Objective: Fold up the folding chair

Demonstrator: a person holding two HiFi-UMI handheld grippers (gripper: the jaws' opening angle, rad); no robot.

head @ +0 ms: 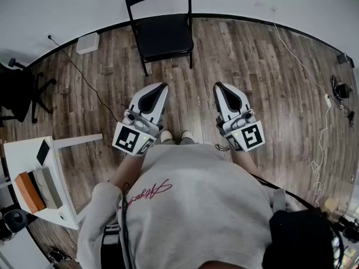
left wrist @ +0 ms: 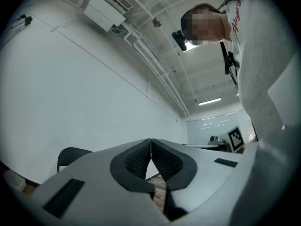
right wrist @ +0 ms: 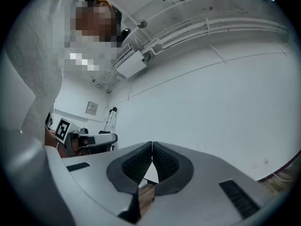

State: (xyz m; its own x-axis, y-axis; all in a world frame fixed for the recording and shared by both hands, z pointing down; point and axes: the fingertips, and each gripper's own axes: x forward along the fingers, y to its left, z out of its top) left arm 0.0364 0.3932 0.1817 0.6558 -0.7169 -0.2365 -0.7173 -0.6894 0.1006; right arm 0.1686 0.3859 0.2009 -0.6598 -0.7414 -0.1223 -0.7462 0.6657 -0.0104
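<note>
**Both claws clenched on nothing; the folding chair (head: 162, 29) stands open by the wall.**

The left claw (head: 163, 85) and right claw (head: 217, 85) hover side by side over the wood floor (head: 252, 66), well short of the chair. Little print is legible: the red script on the person's sweatshirt (head: 196, 206) cannot be read, and each claw's cube carries only a black-and-white square marker (head: 130, 140). Only the head view shows the white surface (head: 22, 150). Only the gripper views show the ceiling lights (left wrist: 209, 100), and the chair's back appears in the left one alone.
</note>
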